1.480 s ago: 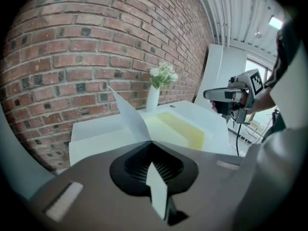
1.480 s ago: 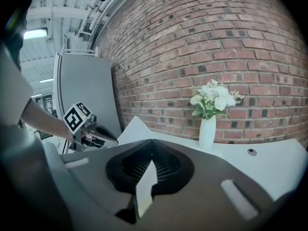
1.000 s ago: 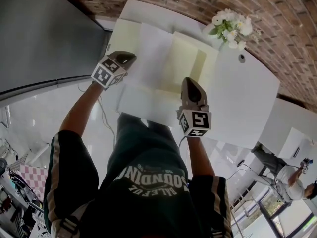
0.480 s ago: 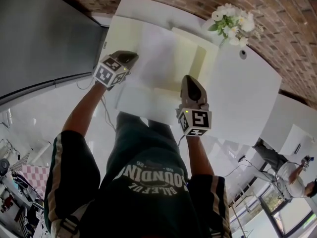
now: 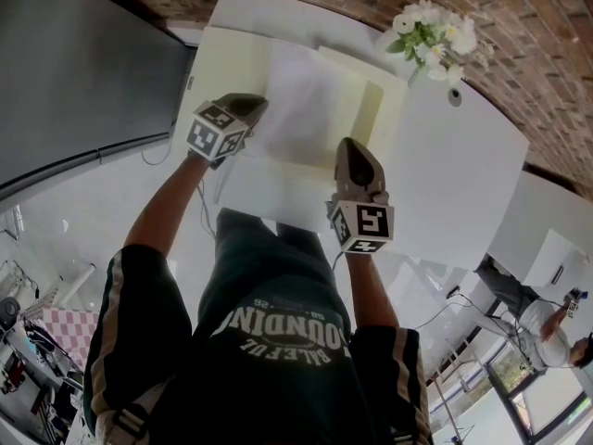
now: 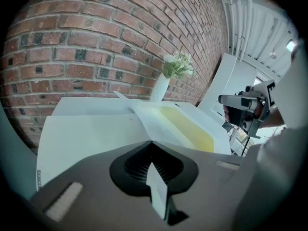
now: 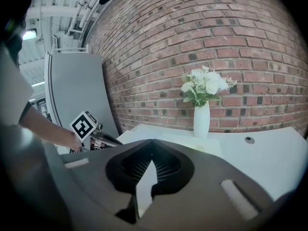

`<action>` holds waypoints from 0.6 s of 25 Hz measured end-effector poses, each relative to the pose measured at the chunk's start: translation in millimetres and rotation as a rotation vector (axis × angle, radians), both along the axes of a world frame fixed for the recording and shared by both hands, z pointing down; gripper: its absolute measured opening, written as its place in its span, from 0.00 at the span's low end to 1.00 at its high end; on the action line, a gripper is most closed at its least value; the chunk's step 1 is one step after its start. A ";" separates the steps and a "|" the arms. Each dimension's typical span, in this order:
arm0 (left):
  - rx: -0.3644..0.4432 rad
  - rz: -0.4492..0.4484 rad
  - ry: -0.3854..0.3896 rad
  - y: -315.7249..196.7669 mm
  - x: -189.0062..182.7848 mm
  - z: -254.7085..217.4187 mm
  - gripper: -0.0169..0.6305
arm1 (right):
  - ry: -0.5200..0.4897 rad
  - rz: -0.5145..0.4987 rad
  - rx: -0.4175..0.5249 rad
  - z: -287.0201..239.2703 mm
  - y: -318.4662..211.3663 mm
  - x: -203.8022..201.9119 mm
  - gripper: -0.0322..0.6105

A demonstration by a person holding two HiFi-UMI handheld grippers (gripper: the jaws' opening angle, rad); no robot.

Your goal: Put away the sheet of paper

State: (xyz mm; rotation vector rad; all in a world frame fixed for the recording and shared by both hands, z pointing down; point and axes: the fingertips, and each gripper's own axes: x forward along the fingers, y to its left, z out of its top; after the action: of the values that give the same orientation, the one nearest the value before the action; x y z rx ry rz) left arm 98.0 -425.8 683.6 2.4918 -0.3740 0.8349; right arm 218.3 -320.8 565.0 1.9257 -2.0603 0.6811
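Observation:
A white sheet of paper (image 5: 298, 100) lies over an open pale yellow folder (image 5: 375, 109) on a white table (image 5: 463, 174). My left gripper (image 5: 250, 109) is shut on the sheet's left edge, and a white strip of it (image 6: 156, 186) shows between the closed jaws of that gripper (image 6: 151, 142). At the sheet's near right part, my right gripper (image 5: 357, 148) is shut as well, with a white strip (image 7: 144, 186) pinched in its jaws (image 7: 151, 141). In the left gripper view the sheet (image 6: 96, 129) rises in a fold over the yellow folder (image 6: 187, 126).
A white vase of white flowers (image 5: 431, 40) stands at the table's far right, close to the brick wall (image 5: 519, 26). A round cable hole (image 5: 454, 97) lies just right of it. A grey panel (image 5: 83, 72) stands left of the table. A person (image 5: 537, 327) is in the room behind.
My left gripper has shifted right and a little down, carrying the sheet's left edge toward the middle. The right gripper has kept its place.

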 end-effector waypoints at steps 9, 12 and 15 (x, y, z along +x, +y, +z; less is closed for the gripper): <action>-0.032 0.012 0.010 5.9 25.0 10.5 0.04 | -0.004 0.015 -0.012 6.9 5.0 7.3 0.05; -0.041 0.017 0.011 7.9 32.9 14.3 0.04 | -0.001 0.018 -0.010 6.4 3.1 10.3 0.05; -0.056 0.020 0.015 10.7 42.0 19.1 0.04 | -0.003 0.025 -0.005 5.9 0.7 14.1 0.05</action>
State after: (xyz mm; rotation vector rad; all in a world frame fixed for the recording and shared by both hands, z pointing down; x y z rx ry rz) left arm 140.0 -415.1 702.6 2.4525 -0.3165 0.8235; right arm 232.4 -320.1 570.8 1.9521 -2.0378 0.6942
